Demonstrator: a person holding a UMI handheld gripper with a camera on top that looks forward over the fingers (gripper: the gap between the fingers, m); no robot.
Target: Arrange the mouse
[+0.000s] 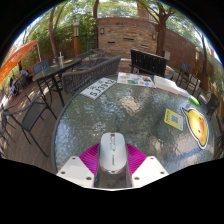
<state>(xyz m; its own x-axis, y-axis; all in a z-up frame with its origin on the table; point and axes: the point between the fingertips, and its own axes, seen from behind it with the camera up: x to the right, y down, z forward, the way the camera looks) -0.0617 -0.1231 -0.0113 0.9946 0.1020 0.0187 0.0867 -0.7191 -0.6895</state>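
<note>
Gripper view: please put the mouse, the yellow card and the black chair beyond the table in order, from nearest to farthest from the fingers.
1. Mouse: between the fingers, against the pink pads.
2. Yellow card: on the glass table, ahead and to the right.
3. Black chair: beyond the table's far edge, ahead and slightly right.

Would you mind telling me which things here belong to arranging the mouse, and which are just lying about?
Part of the job:
white mouse, held between the fingers
gripper
glass table

Just lying about:
yellow card
white paper
black chairs
</note>
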